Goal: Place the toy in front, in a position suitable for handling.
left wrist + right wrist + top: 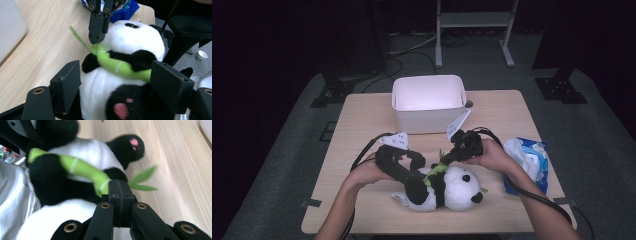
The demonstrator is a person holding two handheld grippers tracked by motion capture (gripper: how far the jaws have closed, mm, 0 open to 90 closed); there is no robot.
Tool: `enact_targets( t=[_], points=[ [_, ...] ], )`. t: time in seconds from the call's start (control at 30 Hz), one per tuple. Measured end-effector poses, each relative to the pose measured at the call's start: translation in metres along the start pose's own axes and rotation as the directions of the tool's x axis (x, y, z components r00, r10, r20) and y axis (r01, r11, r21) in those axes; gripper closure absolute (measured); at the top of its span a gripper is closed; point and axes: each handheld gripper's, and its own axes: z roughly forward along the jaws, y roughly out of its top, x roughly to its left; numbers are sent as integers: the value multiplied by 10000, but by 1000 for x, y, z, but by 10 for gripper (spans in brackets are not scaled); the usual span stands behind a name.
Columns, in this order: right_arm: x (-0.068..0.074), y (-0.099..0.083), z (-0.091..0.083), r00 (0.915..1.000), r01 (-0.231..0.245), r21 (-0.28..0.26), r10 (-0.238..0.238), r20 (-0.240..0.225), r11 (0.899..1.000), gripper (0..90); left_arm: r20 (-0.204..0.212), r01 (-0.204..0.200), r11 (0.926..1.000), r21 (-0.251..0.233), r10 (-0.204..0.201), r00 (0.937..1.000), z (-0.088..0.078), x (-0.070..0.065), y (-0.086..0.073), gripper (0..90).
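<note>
A black-and-white panda plush [452, 187] lies on its back on the wooden table [362, 125], head to the right. It hugs a green bamboo stalk [117, 66] across its chest. My left gripper [417, 187] has its jaws pressed on either side of the panda's lower body [100, 85], near the foot with the pink pad. My right gripper [446, 160] comes in from the far side. Its jaws [119, 183] are together, pinching the stalk's end [100, 180] where thin green leaves [143, 177] stick out.
A white plastic bin [429, 120] stands at the back middle of the table. A blue-and-white packet [527, 155] lies by the right edge, close to the right forearm. Cables trail from both grippers toward the front edge.
</note>
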Motion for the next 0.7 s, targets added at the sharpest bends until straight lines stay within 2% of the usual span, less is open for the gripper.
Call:
enact_targets(
  t=[0.13,0.23,0.33,0.43,0.5,0.7],
  points=[
    [-3,-2,2,9996,-239,194,241,-122,9995,885,41,5,10000,24,-5,10000,2,0,-1,236],
    [-6,-4,4,9973,-474,192,484,-554,9987,772,89,-15,10000,75,15,10000,3,-1,-1,235],
    [-1,-4,7,9953,-280,268,304,-922,9992,743,153,-22,9997,252,18,9999,7,0,-2,236],
    [4,-4,11,9945,-117,517,170,-1032,9986,742,166,-85,9992,401,78,9998,11,-1,-4,236],
    [7,-5,14,9940,34,418,12,-1091,9991,746,155,-51,9993,364,45,9999,13,-2,-6,236],
    [7,-9,5,9937,-137,158,154,-1112,9998,726,92,-99,9996,272,97,9999,8,-3,-4,236]
  ],
)
